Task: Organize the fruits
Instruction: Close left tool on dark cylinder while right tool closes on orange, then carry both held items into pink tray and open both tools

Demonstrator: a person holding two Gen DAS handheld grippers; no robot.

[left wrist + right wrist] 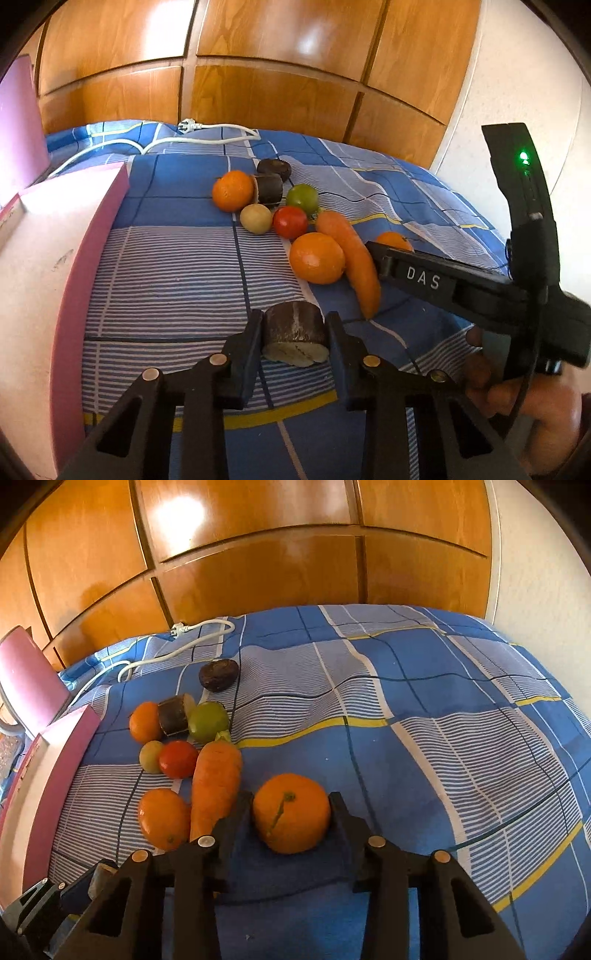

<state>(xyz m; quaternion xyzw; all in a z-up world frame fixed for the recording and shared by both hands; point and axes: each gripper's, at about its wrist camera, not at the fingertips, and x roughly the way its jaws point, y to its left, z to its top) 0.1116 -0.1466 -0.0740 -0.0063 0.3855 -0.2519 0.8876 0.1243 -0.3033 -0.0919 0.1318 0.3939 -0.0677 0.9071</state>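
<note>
A dark cut piece (295, 334) with a pale cut face is clamped between the jaws of the left gripper (294, 332), nearer the camera than the carrot (351, 258). A mandarin (291, 812), just right of the carrot (216, 786), is bracketed by the right gripper (291, 814), its fingers touching both sides. The remaining fruits are clustered beyond the carrot on the checked bedspread (443, 720).

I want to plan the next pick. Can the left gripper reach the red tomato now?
Probably not yet. The left gripper is shut on a dark cut piece, so its fingers are occupied. The red tomato also sits hemmed in by the carrot and an orange.
</note>
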